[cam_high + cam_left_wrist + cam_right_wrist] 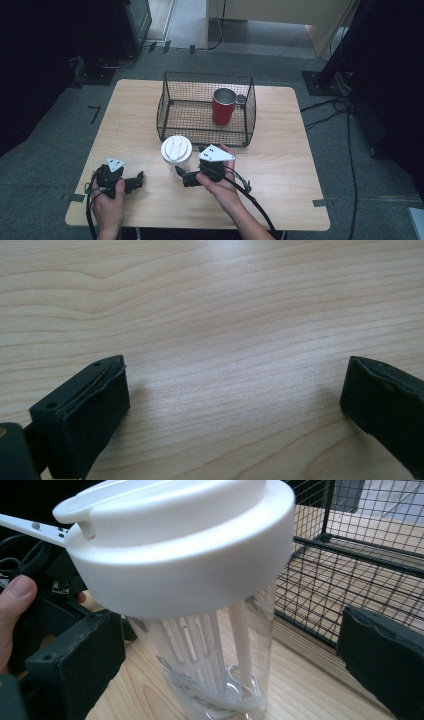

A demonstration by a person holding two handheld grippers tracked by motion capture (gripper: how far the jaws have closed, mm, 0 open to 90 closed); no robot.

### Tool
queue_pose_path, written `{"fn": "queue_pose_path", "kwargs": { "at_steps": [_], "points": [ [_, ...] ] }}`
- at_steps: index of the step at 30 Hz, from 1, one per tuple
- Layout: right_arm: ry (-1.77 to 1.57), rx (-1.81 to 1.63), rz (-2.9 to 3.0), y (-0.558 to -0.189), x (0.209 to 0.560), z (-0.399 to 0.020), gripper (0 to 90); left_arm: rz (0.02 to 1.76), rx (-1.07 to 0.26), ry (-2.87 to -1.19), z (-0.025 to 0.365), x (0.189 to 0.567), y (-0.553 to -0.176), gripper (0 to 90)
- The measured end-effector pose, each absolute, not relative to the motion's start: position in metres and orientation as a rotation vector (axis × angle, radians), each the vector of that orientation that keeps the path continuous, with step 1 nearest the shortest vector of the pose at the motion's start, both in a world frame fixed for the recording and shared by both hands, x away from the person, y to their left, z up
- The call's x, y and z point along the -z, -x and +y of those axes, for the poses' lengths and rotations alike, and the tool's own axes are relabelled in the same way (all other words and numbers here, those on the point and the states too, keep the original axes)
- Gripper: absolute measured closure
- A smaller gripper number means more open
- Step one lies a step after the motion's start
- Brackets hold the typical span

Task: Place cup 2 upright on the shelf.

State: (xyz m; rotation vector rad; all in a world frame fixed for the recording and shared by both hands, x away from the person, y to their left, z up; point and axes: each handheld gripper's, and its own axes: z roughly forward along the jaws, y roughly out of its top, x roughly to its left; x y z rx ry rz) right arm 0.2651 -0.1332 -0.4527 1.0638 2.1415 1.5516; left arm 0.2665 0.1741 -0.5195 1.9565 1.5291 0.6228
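White-lidded bottle point(200, 605) base cropped, fingers point(75, 665) astride

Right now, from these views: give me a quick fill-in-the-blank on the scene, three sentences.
1. The red cup stands inside the wire ____.
2. The clear bottle has a ____ lid.
3. The right gripper has its jaws ____ on either side of the bottle, and the left gripper is over bare table.

Missing words: basket; white; open
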Motion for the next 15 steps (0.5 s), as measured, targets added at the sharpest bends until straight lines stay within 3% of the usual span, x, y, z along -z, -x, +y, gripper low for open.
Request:
{"fn": "queue_pose_path", "kwargs": {
  "at_steps": [15],
  "points": [
    [-1.030,-1.564,2.157,-0.271,0.450,-0.114,0.0,1.529,-0.622,-1.956,0.174,0.519,-0.266,0.0]
  ]
}}
